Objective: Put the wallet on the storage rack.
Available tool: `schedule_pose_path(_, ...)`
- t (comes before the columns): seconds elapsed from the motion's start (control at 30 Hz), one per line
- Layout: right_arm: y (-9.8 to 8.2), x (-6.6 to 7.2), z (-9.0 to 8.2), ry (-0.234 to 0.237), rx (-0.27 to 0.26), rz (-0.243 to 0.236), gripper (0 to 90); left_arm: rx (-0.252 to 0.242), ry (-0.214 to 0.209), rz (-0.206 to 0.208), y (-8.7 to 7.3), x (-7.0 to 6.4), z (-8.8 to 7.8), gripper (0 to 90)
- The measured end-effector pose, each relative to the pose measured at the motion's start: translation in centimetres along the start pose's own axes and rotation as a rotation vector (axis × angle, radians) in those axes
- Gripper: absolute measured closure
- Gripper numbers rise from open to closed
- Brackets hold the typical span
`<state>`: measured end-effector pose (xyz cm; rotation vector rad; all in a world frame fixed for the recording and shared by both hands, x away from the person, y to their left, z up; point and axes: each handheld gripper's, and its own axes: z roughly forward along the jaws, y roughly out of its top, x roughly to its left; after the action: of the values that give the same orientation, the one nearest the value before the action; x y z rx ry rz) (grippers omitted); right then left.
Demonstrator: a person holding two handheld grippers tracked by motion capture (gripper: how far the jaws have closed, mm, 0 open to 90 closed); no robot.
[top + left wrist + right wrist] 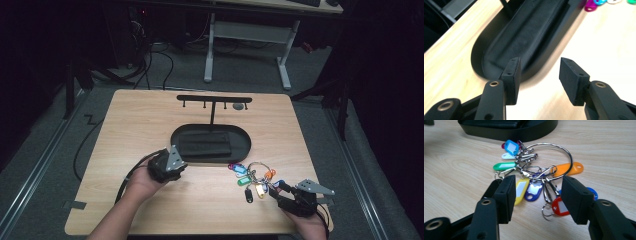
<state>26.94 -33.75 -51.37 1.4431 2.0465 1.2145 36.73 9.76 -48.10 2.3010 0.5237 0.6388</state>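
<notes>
While the person's left forearm comes in from the bottom edge and angles up toward mid-table, the left hand (145,181) carries the left gripper (167,164) low over the wood, its grey three-cornered plate tilted up and its nose toward the near left rim of the black oval tray (245,145). Jaws stand apart with nothing between them; the left gripper view shows bare table and the tray's curved end past the pads. Inside the tray lies a dark ribbed rectangular insert (204,145). From the tray's far side rises a thin black post with a crossbar of small hooks (214,99), all hooks bare. Right of the tray's near edge, on the open table top, lies the key ring (257,177): a large metal ring with smaller clips and coloured plastic tags fanned out flat, among them blue, white, green, yellow, dark blue, orange and red. Right again, the right hand (310,225) sits at the table's near right corner, holding the right gripper (280,192) level and low, pointed left at the bunch. Its jaws are parted and straddle the nearest tags; in the right gripper view the pads flank the yellow and dark blue tags without pressing on them. Light wood-grain table (150,120) on grey carpet; dark room behind, a white-legged desk frame (247,35) and loose cables on the floor at back.
</notes>
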Motion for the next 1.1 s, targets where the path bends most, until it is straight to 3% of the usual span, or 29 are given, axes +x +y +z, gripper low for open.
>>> schedule_pose_path(0.07, -0.1, 0.2, 0.0, 0.006, 0.013, -0.008, 50.7, -0.031, 0.013, -0.037, -1.8, -0.8, -1.3, 51.8)
schedule_pose_path(0.23, -0.2, 0.2, -0.2, 0.008, 0.018, -0.005, 54.6, -0.028, 0.003, -0.083, -4.1, -1.9, -2.5, 49.2)
schedule_pose_path(0.3, -0.4, 0.1, -0.4, -0.004, 0.012, 0.004, 54.6, -0.021, -0.008, -0.164, -5.8, -2.2, -3.6, 48.1)
schedule_pose_path(0.33, -0.4, 0.1, -0.4, -0.004, 0.012, 0.004, 54.6, -0.021, -0.008, -0.164, -5.8, -2.2, -3.6, 48.6)
schedule_pose_path(0.37, -0.4, 0.0, -0.4, -0.016, 0.009, 0.006, 54.6, -0.045, 0.007, -0.218, -6.9, -2.4, -4.7, 48.8)
schedule_pose_path(0.5, -0.3, -0.3, -0.6, -0.023, -0.004, 0.011, 55.1, -0.043, 0.030, -0.264, -8.9, -2.6, -5.5, 47.1)
schedule_pose_path(0.53, -0.4, -0.4, -0.7, -0.027, -0.009, 0.007, 55.1, -0.045, 0.020, -0.326, -9.8, -2.3, -5.9, 46.9)
schedule_pose_path(0.63, -0.4, -0.1, -0.8, -0.026, -0.006, -0.017, 52.1, -0.064, 0.027, -0.375, -10.3, -1.8, -6.5, 46.4)
schedule_pose_path(0.73, -0.4, 0.2, -0.6, -0.029, 0.015, -0.036, 47.8, -0.077, 0.000, -0.429, -10.5, -1.3, -6.2, 44.2)
schedule_pose_path(0.8, -0.5, 0.6, -0.2, -0.032, 0.041, -0.041, 47.1, -0.073, -0.029, -0.443, -10.5, -1.1, -5.7, 42.3)
schedule_pose_path(0.9, -0.4, 1.2, -0.1, -0.038, 0.059, -0.070, 47.5, -0.074, -0.058, -0.419, -10.3, -0.9, -5.1, 41.5)
schedule_pose_path(1.1, 0.1, 2.1, 0.0, -0.032, 0.097, -0.084, 53.2, -0.079, -0.068, -0.386, -10.0, -0.9, -5.0, 40.5)
